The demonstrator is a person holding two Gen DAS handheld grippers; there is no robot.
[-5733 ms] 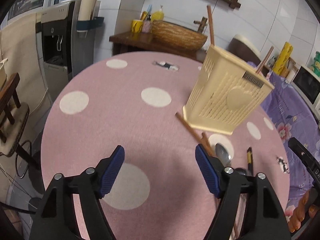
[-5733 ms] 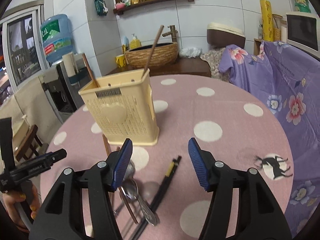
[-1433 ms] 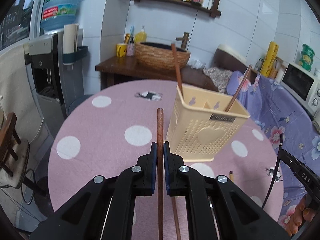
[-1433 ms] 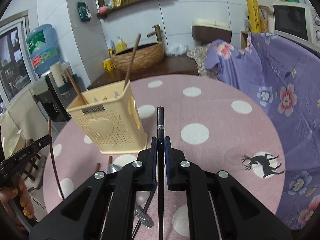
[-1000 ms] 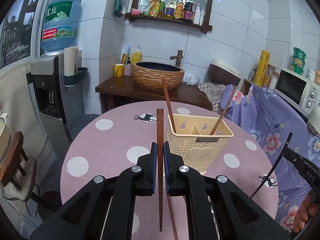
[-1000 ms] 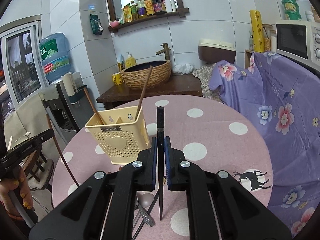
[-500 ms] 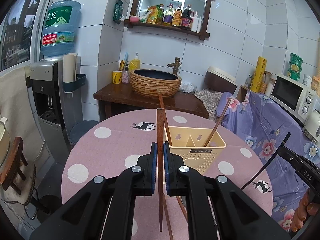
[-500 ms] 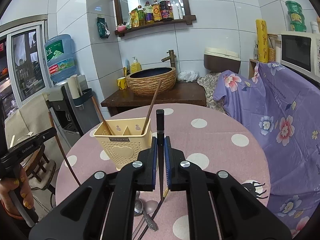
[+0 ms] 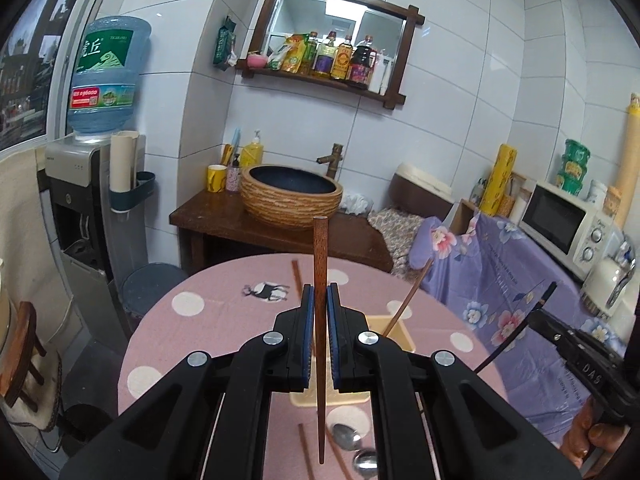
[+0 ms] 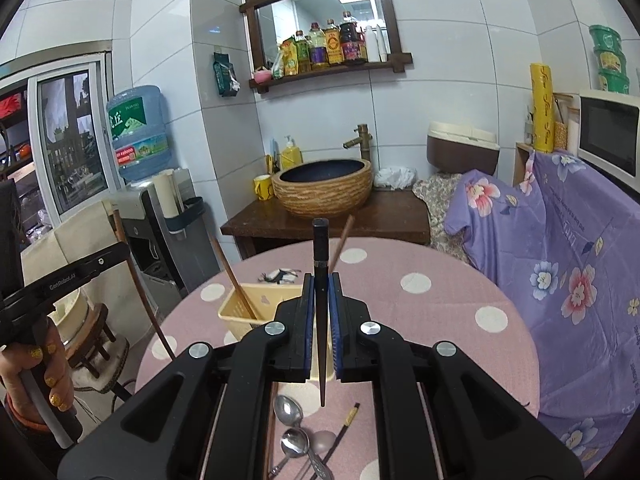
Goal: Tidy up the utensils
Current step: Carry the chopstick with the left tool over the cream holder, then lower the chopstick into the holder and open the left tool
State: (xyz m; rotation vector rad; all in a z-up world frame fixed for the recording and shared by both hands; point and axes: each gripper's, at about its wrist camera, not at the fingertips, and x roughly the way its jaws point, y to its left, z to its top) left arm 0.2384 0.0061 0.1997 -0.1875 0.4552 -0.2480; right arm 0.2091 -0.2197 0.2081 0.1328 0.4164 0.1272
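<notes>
My left gripper (image 9: 319, 300) is shut on a brown wooden chopstick (image 9: 319, 256), held upright high above the pink dotted table (image 9: 224, 292). My right gripper (image 10: 320, 288) is shut on a black chopstick (image 10: 320, 252), also upright. The yellow utensil basket (image 10: 240, 308) stands below on the table with two brown chopsticks (image 10: 232, 276) leaning in it; in the left wrist view the basket (image 9: 400, 336) is mostly hidden behind the gripper. Spoons (image 10: 288, 412), a black chopstick (image 10: 344, 428) and brown chopsticks (image 9: 306, 456) lie on the table in front of the basket.
Beyond the table stand a wooden counter with a woven basin (image 9: 291, 194), a water dispenser (image 9: 80, 208) at the left and a purple flowered cover (image 10: 560, 260) with a microwave (image 9: 568, 224) at the right. A stool (image 9: 20, 340) stands at the left.
Both grippers have risen further with their chopsticks still gripped. The basket and table now sit lower and smaller in both views.
</notes>
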